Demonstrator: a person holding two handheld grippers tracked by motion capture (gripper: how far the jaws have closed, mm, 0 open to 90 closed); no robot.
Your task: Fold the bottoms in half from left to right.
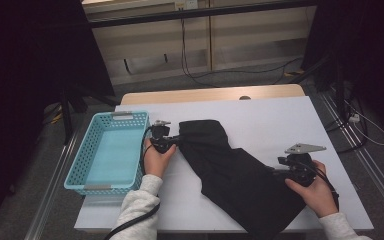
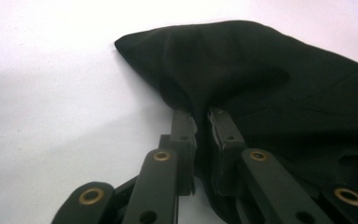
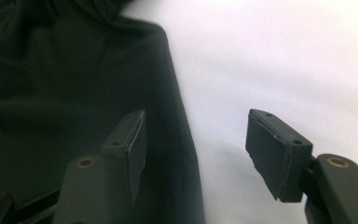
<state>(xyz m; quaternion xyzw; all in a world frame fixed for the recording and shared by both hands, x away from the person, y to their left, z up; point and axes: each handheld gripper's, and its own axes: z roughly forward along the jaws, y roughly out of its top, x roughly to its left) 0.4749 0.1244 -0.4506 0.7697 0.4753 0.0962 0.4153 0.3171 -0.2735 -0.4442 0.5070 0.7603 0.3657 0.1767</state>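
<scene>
A black cloth (image 1: 235, 170) lies spread across the white table top (image 1: 280, 120), running from the middle toward the front right. My left gripper (image 1: 176, 140) is at the cloth's left edge, shut on a fold of it; in the left gripper view the black cloth (image 2: 261, 74) is pinched between the two jaws of the left gripper (image 2: 203, 116) and bunches up ahead of them. My right gripper (image 1: 275, 171) is at the cloth's right side. In the right gripper view the right gripper (image 3: 198, 140) stands open, one jaw over the black cloth (image 3: 65, 84), the other over bare table.
A light blue plastic basket (image 1: 107, 152) stands at the table's left edge, close beside my left hand, with nothing in it. Bare white table top lies behind and to the right of the cloth. Cables run over the floor beyond the table.
</scene>
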